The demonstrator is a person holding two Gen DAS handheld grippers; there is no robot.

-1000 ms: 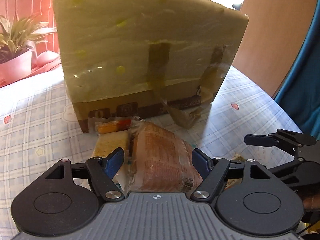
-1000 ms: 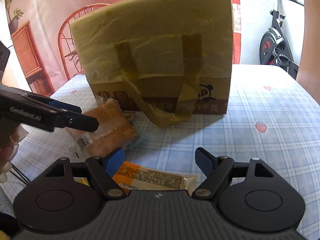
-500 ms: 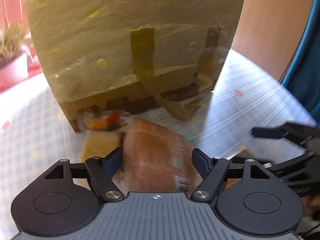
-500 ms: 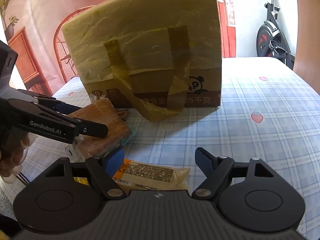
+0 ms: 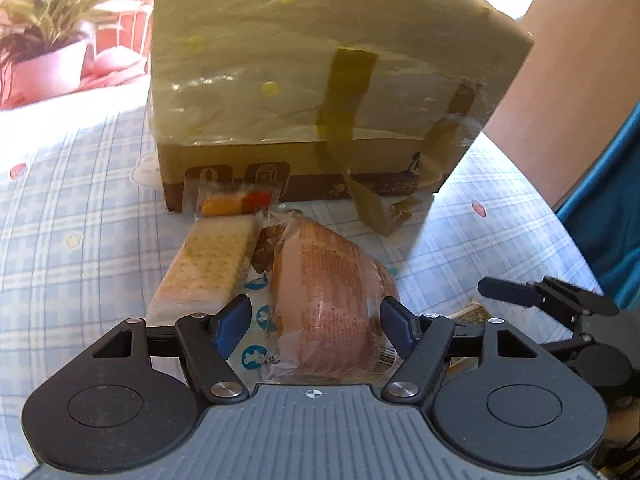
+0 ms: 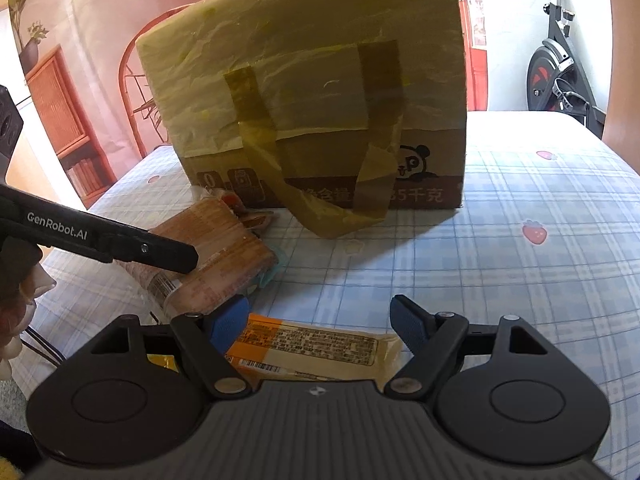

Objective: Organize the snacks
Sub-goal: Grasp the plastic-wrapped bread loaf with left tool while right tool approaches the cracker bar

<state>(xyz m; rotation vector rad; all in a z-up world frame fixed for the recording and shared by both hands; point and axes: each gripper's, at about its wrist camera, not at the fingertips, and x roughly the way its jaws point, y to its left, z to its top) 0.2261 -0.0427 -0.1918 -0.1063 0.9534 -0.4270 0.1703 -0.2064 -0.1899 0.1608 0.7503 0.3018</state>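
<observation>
Left claw (image 5: 312, 322) closing astride pinkish bread pack (image 5: 332, 300), lower centre of frame; pads not yet pressing. Risk: slippery wrapper slides out, or nudges cracker pack (image 5: 208, 268) just left. Right claw (image 6: 320, 326) agape, empty, over orange-labelled pack (image 6: 320, 348) on table (image 6: 520, 280).

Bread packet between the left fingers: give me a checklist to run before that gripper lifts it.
1. Bread packet sits between the left gripper fingers: ok.
2. Fingers pressing on it: not ok; they are closing, and a gap shows beside the left finger.
3. Cracker packet outside the fingers: ok, but it lies right against the bread.
4. Cardboard box clear of the lift path: ok, it stands behind the snacks.
5. Right gripper out of the way: ok, it is open over the orange-labelled packet.
6. Box open to receive snacks: cannot tell.
</observation>
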